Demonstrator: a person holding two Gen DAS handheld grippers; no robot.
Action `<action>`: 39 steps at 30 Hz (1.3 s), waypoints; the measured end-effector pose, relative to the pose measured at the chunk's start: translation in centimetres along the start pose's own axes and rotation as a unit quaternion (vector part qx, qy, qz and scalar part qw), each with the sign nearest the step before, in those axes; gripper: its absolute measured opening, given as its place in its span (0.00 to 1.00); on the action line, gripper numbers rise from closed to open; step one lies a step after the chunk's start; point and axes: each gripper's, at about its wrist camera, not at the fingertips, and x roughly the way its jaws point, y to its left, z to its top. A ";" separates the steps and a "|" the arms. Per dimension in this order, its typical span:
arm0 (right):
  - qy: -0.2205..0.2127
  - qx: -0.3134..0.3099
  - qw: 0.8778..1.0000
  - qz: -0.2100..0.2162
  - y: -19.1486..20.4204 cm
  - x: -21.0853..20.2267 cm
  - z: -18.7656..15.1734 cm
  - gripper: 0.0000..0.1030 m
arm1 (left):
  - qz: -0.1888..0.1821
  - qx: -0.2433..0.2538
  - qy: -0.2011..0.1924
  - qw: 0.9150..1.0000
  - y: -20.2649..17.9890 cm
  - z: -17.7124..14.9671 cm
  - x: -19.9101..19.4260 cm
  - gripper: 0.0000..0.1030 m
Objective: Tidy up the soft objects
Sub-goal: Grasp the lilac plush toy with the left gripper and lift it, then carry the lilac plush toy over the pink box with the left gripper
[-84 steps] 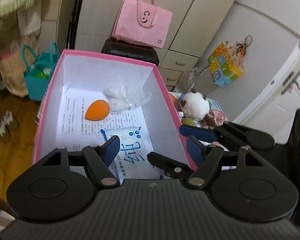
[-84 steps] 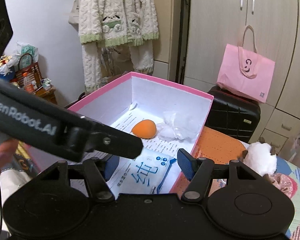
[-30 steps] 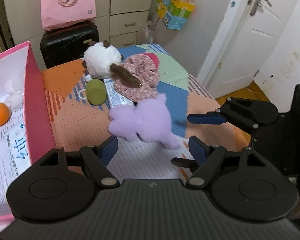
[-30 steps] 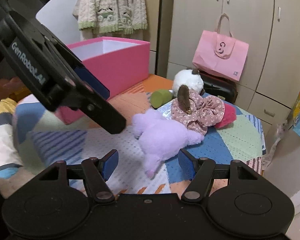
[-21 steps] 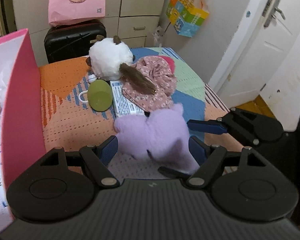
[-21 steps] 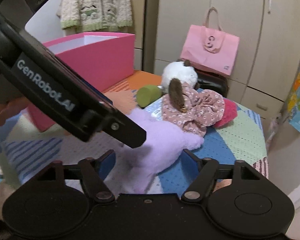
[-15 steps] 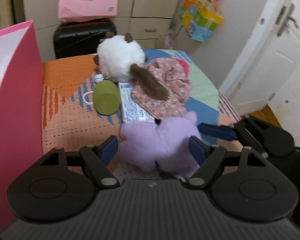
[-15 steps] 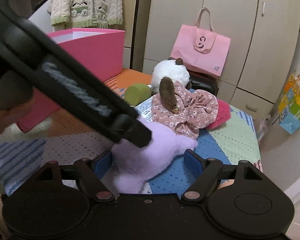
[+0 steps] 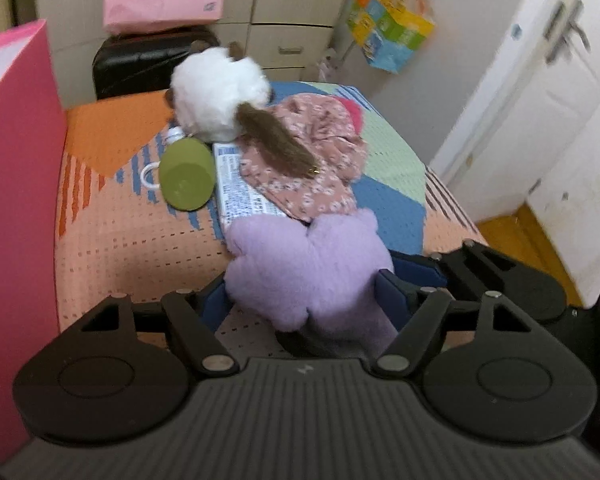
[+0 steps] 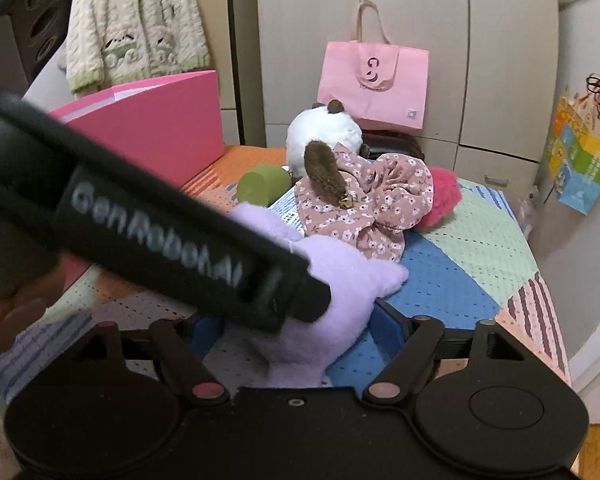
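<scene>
On the patchwork cover: the purple plush toy lies flat on the bed cover, near its front edge.
Plush long axis: it runs from the grippers toward the pile behind; two rounded lobes point away, toward the floral cloth.
Left gripper: jaws closing, with the plush between the blue pads; the left pad looks just clear of the fabric, and the pictures do not settle whether the right pad presses.
Right gripper: jaws closing around the near end of the same plush; the left gripper's black body crosses in front and hides its left pad, so a firm grasp cannot be told.
Pink box: stands open-topped at the left of the cover; only its outer wall and a strip of white inside show, contents hidden.
Pile behind the plush: white fluffy toy with a brown tail, green cylinder lying on its side, printed packet partly under the floral cloth, a bright pink fuzzy thing beside the cloth.
Pink tote bag: upright on a black case against the cupboards; contents not visible.
</scene>
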 end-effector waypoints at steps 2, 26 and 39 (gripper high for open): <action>-0.009 0.006 1.000 -0.015 0.2 -0.2 -0.2 0.65 | 0.013 0.013 -0.006 1.000 -0.7 0.0 -0.4 0.68; -0.005 0.020 1.000 -0.007 1.3 -4.4 -1.2 0.62 | 0.023 0.022 -0.002 0.999 -3.8 -3.3 -4.7 0.65; 0.030 -0.064 0.997 0.040 6.1 -8.6 -1.5 0.61 | -0.008 0.000 0.005 1.000 -2.7 -7.2 -10.0 0.58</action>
